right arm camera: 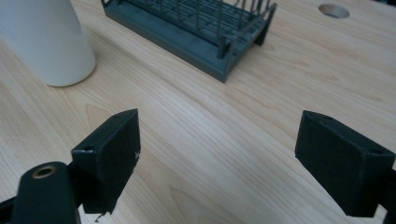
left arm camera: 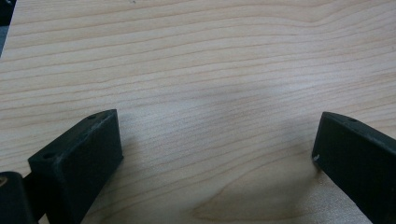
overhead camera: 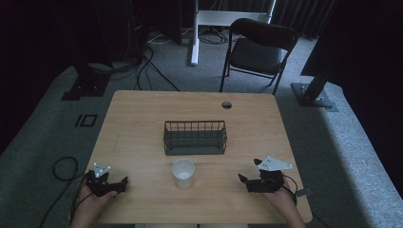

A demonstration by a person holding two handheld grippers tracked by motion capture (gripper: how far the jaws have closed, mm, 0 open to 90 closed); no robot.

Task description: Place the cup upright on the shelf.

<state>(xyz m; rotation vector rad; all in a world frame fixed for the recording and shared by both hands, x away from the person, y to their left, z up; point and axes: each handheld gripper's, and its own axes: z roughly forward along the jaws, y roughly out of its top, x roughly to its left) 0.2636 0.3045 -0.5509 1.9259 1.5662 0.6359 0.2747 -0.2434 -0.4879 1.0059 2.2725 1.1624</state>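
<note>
A white cup (overhead camera: 183, 173) stands upright on the wooden table (overhead camera: 142, 123), just in front of a dark wire basket (overhead camera: 195, 137). My left gripper (overhead camera: 122, 184) rests at the table's near left, held by a hand, its jaws wide open over bare wood (left arm camera: 210, 116). My right gripper (overhead camera: 242, 181) rests at the near right, also open with nothing between its jaws. In the right gripper view the cup (right arm camera: 44, 39) stands at the upper left and the basket (right arm camera: 196, 25) lies ahead, both beyond the open gripper (right arm camera: 217, 144).
A round cable hole (overhead camera: 226, 104) sits near the table's far edge. Behind the table stand a black folding chair (overhead camera: 259, 50) and a white desk leg (overhead camera: 195, 33). Cables run across the grey floor at the left (overhead camera: 64, 168).
</note>
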